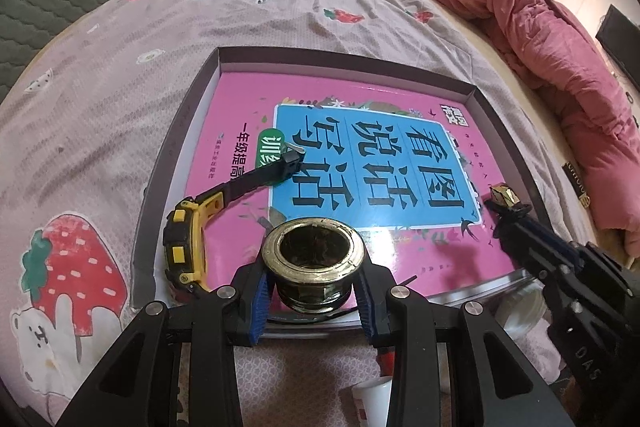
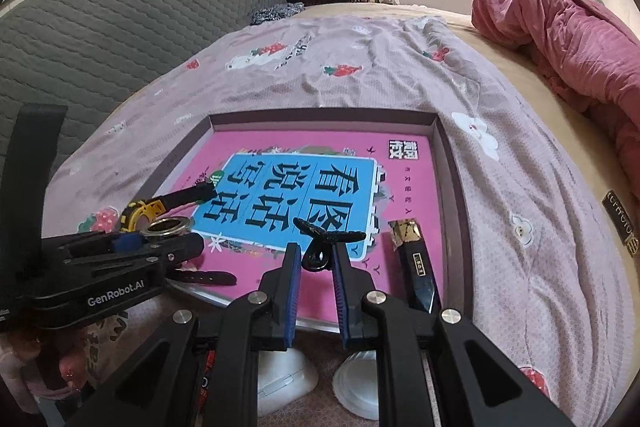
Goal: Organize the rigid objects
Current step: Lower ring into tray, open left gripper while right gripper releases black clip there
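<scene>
Yellow watch [image 1: 188,247] lying at left inside tray [image 1: 176,143], on pink book [image 1: 240,95]. Left gripper [image 1: 314,301] clamped on brass jar [image 1: 314,259] above book's near edge. Right gripper [image 2: 316,267] pinched on black clip [image 2: 324,243]; dark bar [image 2: 416,267] lying just right, inside tray.

Between the left gripper [image 1: 314,301]'s blue pads sits a brass-gold ring [image 1: 314,261]. Left of it lies a yellow-and-black watch [image 1: 188,247]. Ahead, a pink book [image 1: 248,131] bears a blue panel with black characters. Beyond, the pale pink sheet [image 1: 120,67] shows red strawberries.
</scene>
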The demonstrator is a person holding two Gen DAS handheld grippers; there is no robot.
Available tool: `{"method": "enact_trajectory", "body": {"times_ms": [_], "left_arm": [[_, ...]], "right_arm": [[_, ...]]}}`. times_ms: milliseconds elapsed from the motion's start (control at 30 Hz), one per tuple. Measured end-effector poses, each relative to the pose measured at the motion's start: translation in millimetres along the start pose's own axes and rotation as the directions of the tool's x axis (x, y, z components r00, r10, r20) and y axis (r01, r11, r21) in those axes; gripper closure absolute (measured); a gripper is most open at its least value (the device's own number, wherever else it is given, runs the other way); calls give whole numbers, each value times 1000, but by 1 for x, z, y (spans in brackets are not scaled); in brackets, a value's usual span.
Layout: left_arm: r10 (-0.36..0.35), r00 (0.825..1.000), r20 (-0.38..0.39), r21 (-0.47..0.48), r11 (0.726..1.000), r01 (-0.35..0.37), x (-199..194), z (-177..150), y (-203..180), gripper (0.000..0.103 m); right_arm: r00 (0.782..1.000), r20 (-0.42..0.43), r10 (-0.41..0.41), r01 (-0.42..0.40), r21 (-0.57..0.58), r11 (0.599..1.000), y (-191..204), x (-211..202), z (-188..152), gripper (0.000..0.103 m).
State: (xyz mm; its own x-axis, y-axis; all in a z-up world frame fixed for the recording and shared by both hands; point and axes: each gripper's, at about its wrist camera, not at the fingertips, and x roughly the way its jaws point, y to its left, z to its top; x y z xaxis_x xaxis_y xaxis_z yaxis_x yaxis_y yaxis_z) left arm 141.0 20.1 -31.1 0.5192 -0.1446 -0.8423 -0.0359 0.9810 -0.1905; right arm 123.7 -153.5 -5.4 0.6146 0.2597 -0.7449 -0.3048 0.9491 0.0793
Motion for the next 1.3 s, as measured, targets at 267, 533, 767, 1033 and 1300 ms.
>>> {"method": "enact_trajectory", "body": {"times_ms": [267,533,767,1033,1300], "left_arm": [[-13,1000,-6,-5,1000,13,1,-2,2,66],[-9,1000,-4,2,1000,9,0,-3,1,66],[-13,1000,-4,-1,1000,13,-1,-2,2,66],[-10,1000,-10,0,1000,10,-1,-2,2,66],[-17,1000,-15,-5,1000,17,-1,-2,3,66]], "right_arm": [[999,-40,-10,10,4,1000,-1,9,-4,87],[997,-73,-12,12,8,1000,-4,14,-6,87],[995,-95,2,0,20,1000,-5,16,-7,87],[994,-110,16,-11,44,999,-9,16,-5,87],[993,-120,17,-9,69,998,-11,18,-3,87]]}}
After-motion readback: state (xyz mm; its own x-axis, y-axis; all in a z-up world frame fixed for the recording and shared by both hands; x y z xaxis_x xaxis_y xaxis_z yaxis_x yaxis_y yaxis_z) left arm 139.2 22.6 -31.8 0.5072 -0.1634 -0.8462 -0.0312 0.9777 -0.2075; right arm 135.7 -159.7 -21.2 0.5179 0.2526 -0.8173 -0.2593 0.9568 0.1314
